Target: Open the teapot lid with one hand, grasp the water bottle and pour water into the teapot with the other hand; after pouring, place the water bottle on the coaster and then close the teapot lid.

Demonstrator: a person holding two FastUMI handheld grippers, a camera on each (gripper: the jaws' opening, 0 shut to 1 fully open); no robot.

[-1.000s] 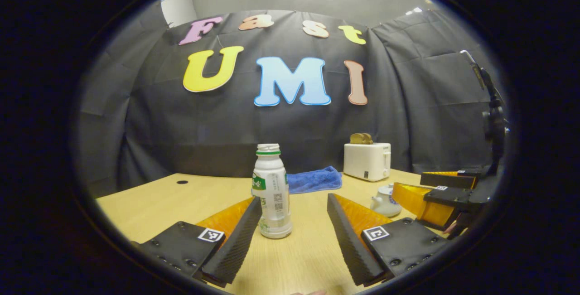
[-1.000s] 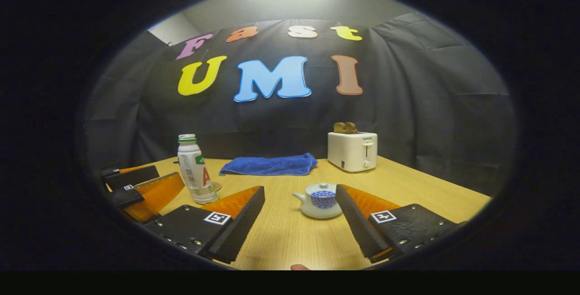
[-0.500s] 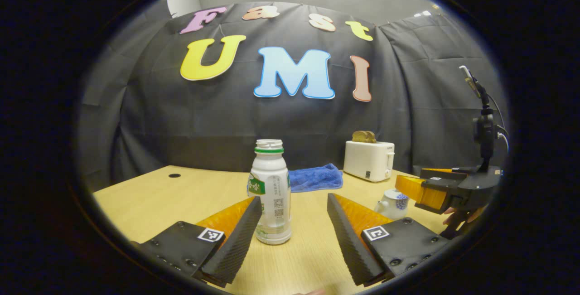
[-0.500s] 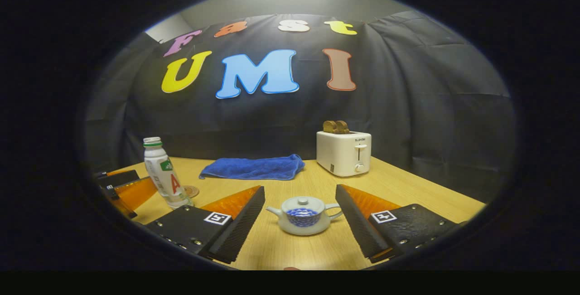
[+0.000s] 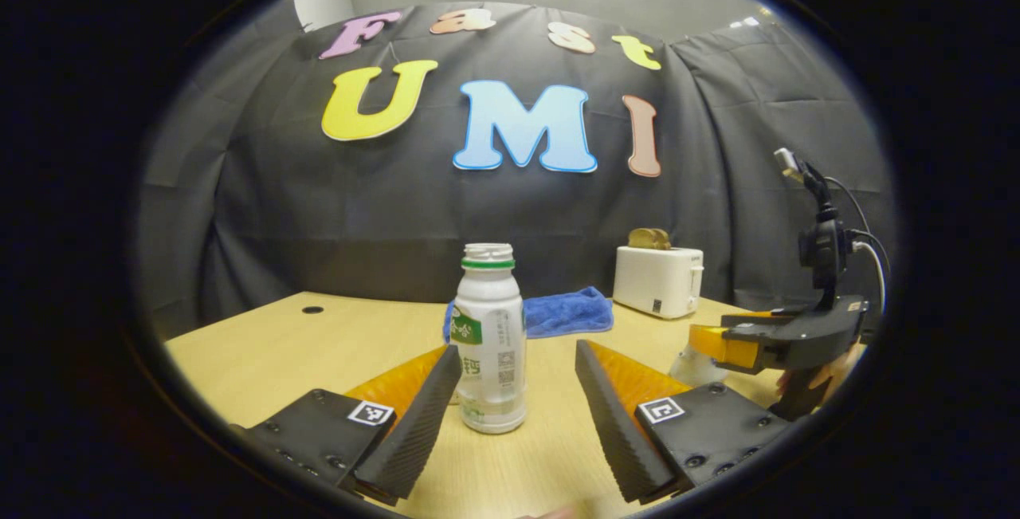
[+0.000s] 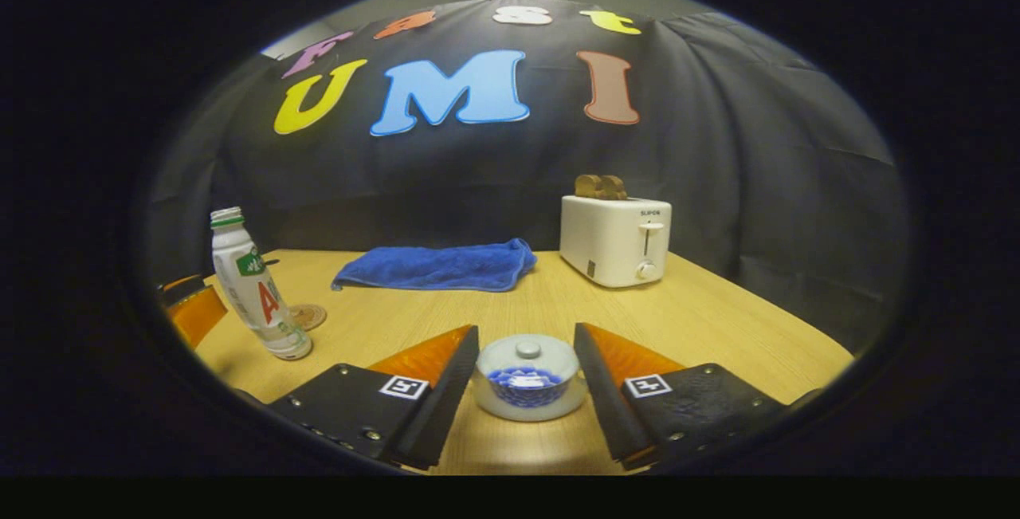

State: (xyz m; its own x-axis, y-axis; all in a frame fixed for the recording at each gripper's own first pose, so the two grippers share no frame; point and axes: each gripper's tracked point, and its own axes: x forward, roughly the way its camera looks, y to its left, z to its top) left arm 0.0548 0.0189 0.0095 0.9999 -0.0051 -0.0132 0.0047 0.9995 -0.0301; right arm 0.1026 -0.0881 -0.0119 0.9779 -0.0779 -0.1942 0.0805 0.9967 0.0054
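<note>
Both fingers of your right gripper (image 6: pixel 526 391) stand apart around the lidded teapot (image 6: pixel 529 375), bottom centre of the right gripper view. Your left gripper (image 5: pixel 518 411) gapes at the upright water bottle (image 5: pixel 491 340). Left sits the coaster (image 6: pixel 307 316).

The table (image 6: pixel 717 320) looks like pale wood with fine lines running along it, smooth and a little shiny. The water bottle (image 5: pixel 490 336) looks like smooth white plastic with a printed paper-like label. The teapot (image 6: pixel 527 375) looks like glossy white china with a blue pattern, and its lid (image 6: pixel 527 353) shines too. The towel (image 6: pixel 434 265) is soft, fuzzy blue cloth. The toaster (image 6: pixel 615 238) has a smooth, matt white shell. The coaster (image 6: pixel 307 316) looks like brown wood.
</note>
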